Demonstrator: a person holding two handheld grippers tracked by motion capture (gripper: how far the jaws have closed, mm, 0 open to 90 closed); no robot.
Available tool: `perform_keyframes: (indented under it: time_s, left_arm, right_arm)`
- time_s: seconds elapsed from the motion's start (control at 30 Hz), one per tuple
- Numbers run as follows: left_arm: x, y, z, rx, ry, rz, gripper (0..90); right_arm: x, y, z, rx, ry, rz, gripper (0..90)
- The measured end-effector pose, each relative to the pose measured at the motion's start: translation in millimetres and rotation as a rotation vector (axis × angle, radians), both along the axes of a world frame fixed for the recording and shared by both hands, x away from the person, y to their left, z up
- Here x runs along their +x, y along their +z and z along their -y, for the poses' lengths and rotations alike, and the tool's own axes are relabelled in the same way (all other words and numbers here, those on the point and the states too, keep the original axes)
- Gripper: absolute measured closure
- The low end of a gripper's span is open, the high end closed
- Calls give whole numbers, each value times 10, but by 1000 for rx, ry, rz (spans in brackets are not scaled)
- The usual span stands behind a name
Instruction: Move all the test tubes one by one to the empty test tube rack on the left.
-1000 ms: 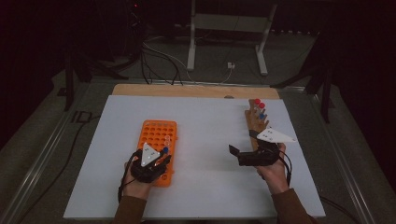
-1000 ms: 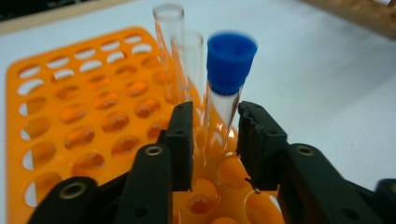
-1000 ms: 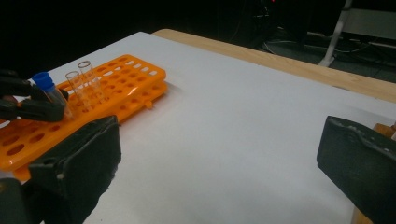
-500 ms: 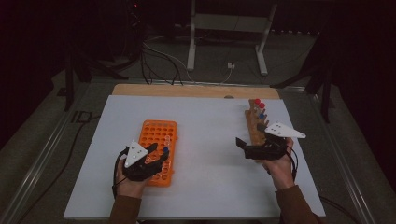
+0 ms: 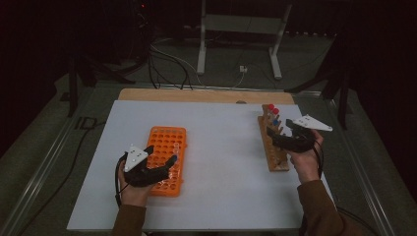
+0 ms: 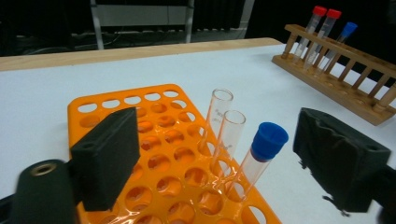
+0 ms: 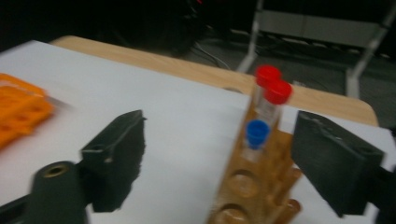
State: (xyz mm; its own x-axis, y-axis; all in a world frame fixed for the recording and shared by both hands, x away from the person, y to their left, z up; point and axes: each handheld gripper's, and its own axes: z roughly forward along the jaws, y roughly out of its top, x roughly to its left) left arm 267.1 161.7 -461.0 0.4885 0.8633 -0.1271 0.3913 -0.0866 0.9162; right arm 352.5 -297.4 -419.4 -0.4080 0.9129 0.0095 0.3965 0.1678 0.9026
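Observation:
My left gripper (image 5: 161, 153) hovers over the near end of the orange tube rack (image 5: 167, 140). Its jaws have just been opening. In the left gripper view a blue-capped tube (image 6: 261, 154) stands in the rack (image 6: 140, 107) between the spread pads (image 6: 112, 154), touching neither. Two uncapped clear tubes (image 6: 224, 126) stand just behind it. My right gripper (image 5: 279, 129) is over the wooden rack (image 5: 275, 157); its jaws have just been closing but stand wide apart. Ahead of them the wooden rack (image 7: 243, 186) holds two red-capped tubes (image 7: 273, 88) and a blue-capped one (image 7: 256, 133).
Both racks sit on a white sheet (image 5: 221, 147) over a wooden table, with bare sheet between them. Beyond the table's far edge (image 5: 206, 94) are cables and a metal stand (image 5: 201, 44) on a dark floor.
The right hand has moved away and to the right, up along the wooden rack. The left hand has stayed almost in place at the orange rack, its jaws now spread wider.

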Motion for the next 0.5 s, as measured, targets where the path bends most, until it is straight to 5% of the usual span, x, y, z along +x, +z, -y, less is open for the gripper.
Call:
perform_keyframes:
  time_s: [0.13, 0.5]
  left_arm:
    - [0, 6, 16, 9, 21, 1, 23]
    - [2, -12, 28, 7, 33, 0, 5]
  right_arm:
    - [158, -115, 62, 4, -29, -47, 312]
    - [423, -318, 77, -15, -80, -108, 599]
